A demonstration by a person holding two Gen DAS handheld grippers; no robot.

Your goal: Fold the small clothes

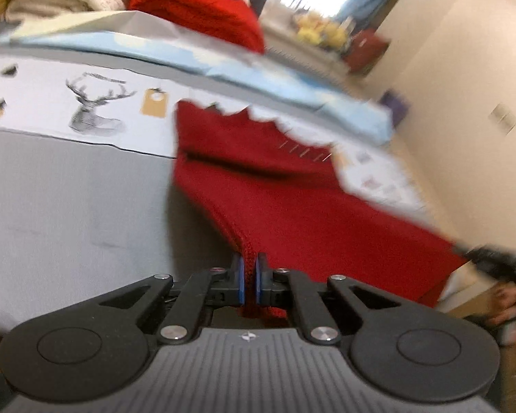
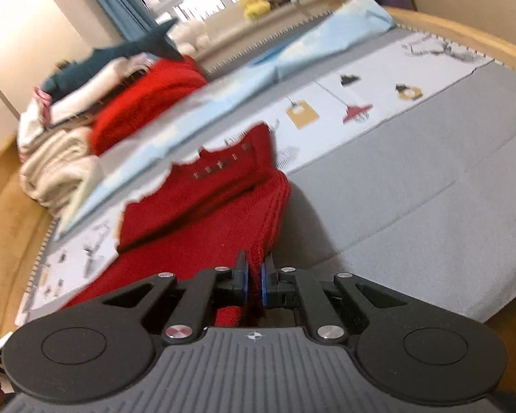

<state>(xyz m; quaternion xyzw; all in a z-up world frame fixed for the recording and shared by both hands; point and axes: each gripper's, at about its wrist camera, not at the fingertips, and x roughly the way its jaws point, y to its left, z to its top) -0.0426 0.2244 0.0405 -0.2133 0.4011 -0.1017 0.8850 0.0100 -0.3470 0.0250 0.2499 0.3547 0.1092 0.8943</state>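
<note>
A small red knitted garment (image 1: 292,199) with a white scalloped trim hangs stretched above the grey mat (image 1: 68,206). My left gripper (image 1: 249,268) is shut on its near left corner, red knit pinched between the blue pads. In the right wrist view the same red garment (image 2: 203,203) runs away to the left, and my right gripper (image 2: 254,270) is shut on its near right corner. The far end of the garment lies on the printed white sheet (image 2: 344,103). The other gripper shows blurred at the right edge of the left wrist view.
A folded red knit (image 2: 148,103) and cream blankets (image 2: 58,165) are stacked at the far side, with a dark plush shark (image 2: 120,55) on top. A light blue sheet (image 1: 223,65) lies beside the printed one. A wooden rim (image 2: 464,31) borders the mat.
</note>
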